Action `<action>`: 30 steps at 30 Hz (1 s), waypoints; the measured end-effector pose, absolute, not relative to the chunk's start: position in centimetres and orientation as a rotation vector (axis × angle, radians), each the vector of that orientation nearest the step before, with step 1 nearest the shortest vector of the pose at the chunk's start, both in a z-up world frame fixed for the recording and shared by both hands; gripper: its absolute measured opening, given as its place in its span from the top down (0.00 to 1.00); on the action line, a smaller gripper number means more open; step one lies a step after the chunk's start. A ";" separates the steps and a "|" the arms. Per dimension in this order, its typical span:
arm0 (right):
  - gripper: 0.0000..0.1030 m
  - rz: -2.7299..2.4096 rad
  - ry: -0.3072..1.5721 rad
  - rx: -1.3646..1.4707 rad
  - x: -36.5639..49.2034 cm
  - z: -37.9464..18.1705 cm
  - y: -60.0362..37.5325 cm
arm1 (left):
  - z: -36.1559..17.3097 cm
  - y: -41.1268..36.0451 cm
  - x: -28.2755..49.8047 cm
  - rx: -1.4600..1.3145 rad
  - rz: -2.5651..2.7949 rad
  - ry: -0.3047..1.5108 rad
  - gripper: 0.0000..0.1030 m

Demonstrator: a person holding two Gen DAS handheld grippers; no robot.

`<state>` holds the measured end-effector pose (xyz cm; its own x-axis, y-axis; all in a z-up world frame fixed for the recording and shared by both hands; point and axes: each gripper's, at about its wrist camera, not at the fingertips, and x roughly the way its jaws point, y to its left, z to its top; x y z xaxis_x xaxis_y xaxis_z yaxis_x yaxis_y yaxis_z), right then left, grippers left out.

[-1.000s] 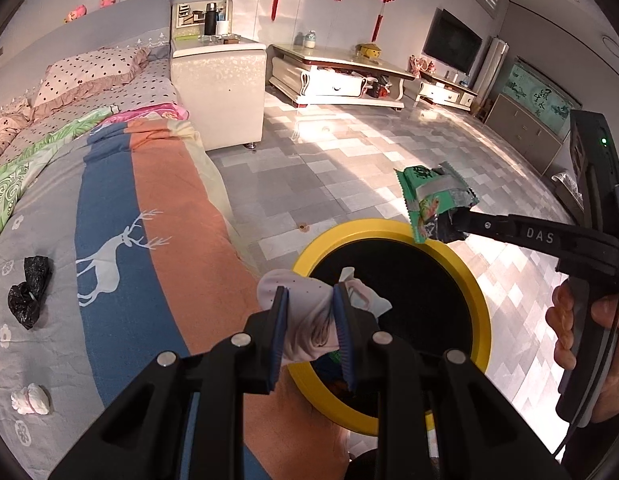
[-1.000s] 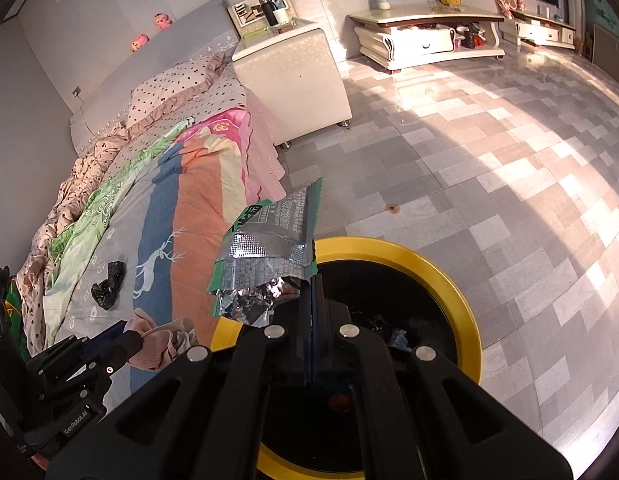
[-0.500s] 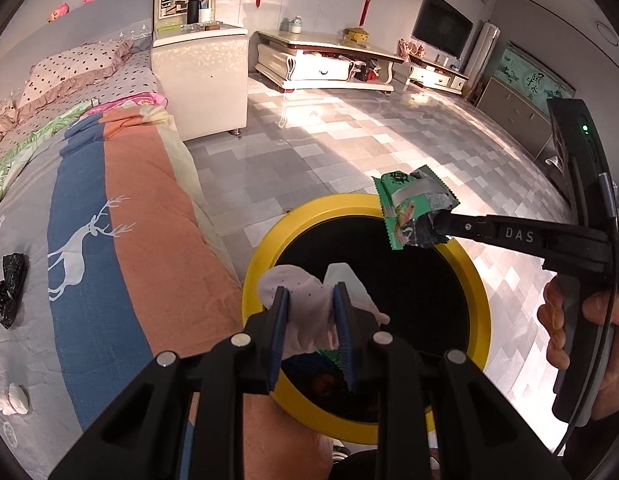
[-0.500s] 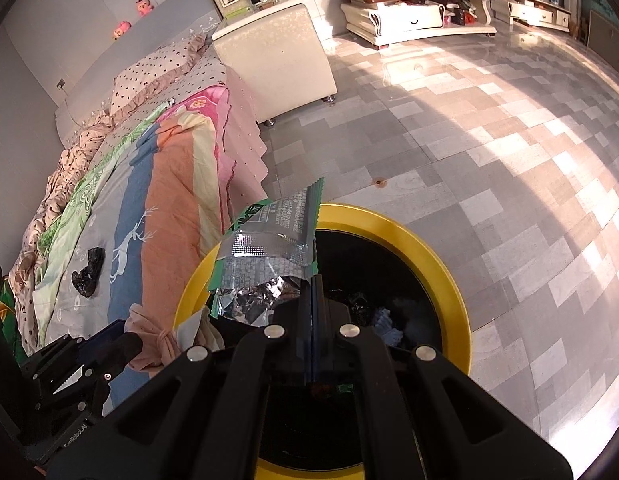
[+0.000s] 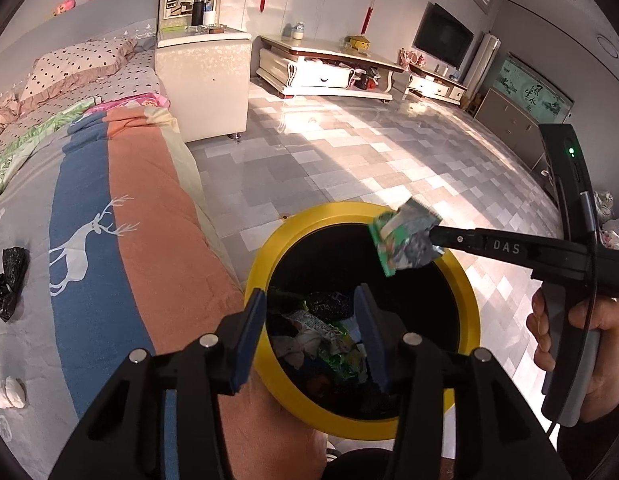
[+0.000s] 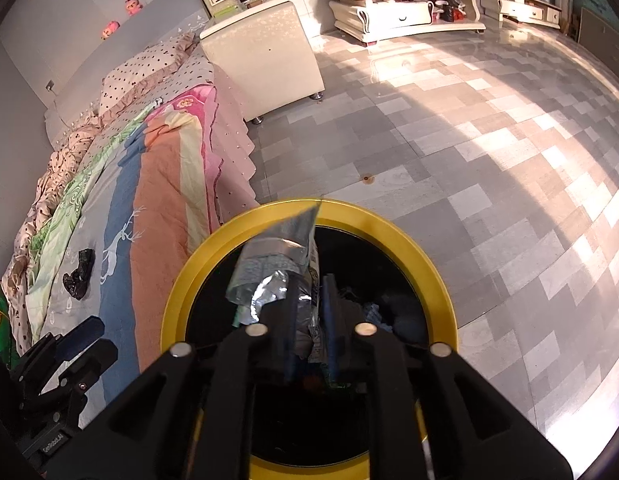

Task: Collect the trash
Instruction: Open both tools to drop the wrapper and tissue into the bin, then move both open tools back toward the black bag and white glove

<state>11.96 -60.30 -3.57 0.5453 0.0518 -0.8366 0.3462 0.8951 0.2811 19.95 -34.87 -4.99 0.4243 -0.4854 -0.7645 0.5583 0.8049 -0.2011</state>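
Note:
A yellow-rimmed black trash bin (image 5: 269, 256) (image 6: 389, 224) stands on the floor beside the bed, with wrappers and tissue inside. My left gripper (image 5: 309, 320) is open and empty over the bin's left side. My right gripper (image 6: 309, 300) hangs over the bin with its jaws slightly parted; a green and silver snack wrapper (image 5: 405, 242) (image 6: 277, 264) still sits at its fingertips, blurred in the right wrist view. A black crumpled bag (image 5: 7, 284) (image 6: 78, 274) and a white tissue wad (image 5: 7, 392) lie on the bed.
The bed with a striped deer quilt (image 5: 109, 240) fills the left. A white nightstand (image 5: 203, 84) stands beyond it. A low TV cabinet (image 5: 329, 68) lines the far wall. Grey tiled floor (image 6: 489, 160) lies to the right of the bin.
My left gripper opened and the white tissue it held dropped into the bin. My right gripper's jaws parted slightly over the bin, and the wrapper is tipping down.

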 end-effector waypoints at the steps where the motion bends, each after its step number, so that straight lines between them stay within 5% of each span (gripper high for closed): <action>1: 0.62 -0.185 0.983 0.453 11.7 -3.6 -60.4 | -4.9 -34.6 20.0 0.085 -0.649 0.923 0.55; 13: 0.61 -0.103 0.967 0.425 12.3 -1.9 -56.5 | -4.3 -27.4 22.2 0.075 -0.538 0.906 0.38; 30: 0.47 0.321 0.930 0.166 17.9 0.8 -36.5 | -4.4 -9.7 29.7 0.034 -0.223 0.907 0.32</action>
